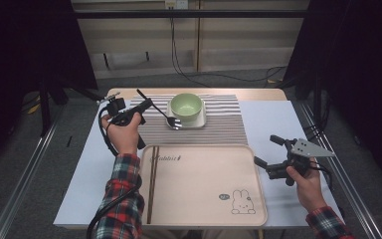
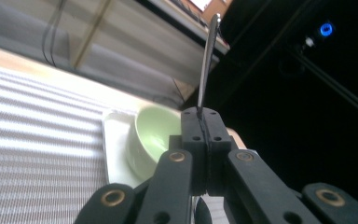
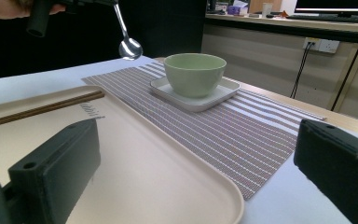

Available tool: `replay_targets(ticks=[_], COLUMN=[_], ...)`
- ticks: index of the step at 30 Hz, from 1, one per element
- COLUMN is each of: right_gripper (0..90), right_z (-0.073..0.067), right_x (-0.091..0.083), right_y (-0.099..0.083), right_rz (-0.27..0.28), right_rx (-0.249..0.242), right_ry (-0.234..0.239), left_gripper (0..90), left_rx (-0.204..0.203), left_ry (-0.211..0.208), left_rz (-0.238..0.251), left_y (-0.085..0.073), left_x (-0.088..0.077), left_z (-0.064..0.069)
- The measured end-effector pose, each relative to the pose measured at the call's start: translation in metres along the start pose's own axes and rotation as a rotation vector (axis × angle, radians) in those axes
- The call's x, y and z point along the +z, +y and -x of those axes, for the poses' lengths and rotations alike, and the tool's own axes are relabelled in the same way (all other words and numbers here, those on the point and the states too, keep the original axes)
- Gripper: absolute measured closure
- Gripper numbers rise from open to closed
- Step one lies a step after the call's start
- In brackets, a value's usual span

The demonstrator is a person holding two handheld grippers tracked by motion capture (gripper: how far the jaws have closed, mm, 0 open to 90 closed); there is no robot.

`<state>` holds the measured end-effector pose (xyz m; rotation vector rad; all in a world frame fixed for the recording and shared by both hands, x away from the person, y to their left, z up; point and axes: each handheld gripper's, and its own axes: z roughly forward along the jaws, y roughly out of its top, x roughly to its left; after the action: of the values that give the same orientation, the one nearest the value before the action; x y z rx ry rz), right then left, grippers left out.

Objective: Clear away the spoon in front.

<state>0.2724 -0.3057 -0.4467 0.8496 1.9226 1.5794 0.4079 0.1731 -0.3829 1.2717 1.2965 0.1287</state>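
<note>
The beige plastic tray [image 1: 204, 184] with rounded corners lies at the near edge of the worktop [image 1: 268, 119], brown chopsticks [image 1: 151, 181] along its left side. Beyond it, a ribbed striped placemat [image 1: 224, 124] carries a square white saucer [image 1: 200, 121] and a smooth pale-green bowl [image 1: 186, 107]. The left gripper [image 1: 146, 105] is clenched on a shiny metal spoon [image 1: 171, 121], held above the mat just left of the bowl. The right gripper [image 1: 266, 152] is released, jaws wide, right of the tray.

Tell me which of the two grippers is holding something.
The left gripper, by the green bowl: its jaws are shut on a spoon. The right gripper, beside the tray, is open with nothing between its jaws.
</note>
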Motion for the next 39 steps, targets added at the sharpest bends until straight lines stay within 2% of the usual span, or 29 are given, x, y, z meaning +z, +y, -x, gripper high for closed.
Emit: replay_targets(ticks=[2,12,14,23,33,35,37,38,39], right_gripper=[0.0,0.0,0.0,0.0,0.0,0.0,0.0,0.0,0.0], right_z=[0.0,-0.001,-0.001,-0.002,-0.002,-0.001,-0.001,-0.002,-0.002], right_x=[0.0,0.0,0.0,0.0,0.0,0.001,0.001,0.001,0.001], right_y=[0.0,0.0,-0.001,-0.001,-0.001,-0.001,-0.001,-0.001,-0.001], right_rz=[-0.002,-0.004,-0.005,-0.006,-0.006,-0.008,-0.009,-0.007,-0.007], right_rx=[0.003,0.0,0.0,0.0,0.001,-0.007,-0.005,-0.001,-0.001], right_ry=[-0.001,-0.003,-0.001,-0.006,0.002,0.004,0.002,0.002,0.002], left_gripper=[90.0,90.0,90.0,90.0,90.0,90.0,90.0,90.0,89.9], left_rx=[-0.008,0.028,0.013,0.012,0.026,0.024,0.026,0.024,0.024], left_ry=[-0.007,-0.018,-0.032,-0.053,-0.045,-0.047,-0.049,-0.053,-0.053], left_rz=[-0.018,-0.119,-0.128,-0.202,-0.288,-0.325,-0.332,-0.361,-0.361], left_y=[-0.002,-0.014,-0.017,-0.033,-0.048,-0.054,-0.055,-0.058,-0.058], left_x=[-0.003,-0.02,-0.021,-0.03,-0.038,-0.038,-0.038,-0.038,-0.038], left_z=[0.0,-0.002,-0.001,-0.004,-0.009,-0.01,-0.01,-0.011,-0.011])
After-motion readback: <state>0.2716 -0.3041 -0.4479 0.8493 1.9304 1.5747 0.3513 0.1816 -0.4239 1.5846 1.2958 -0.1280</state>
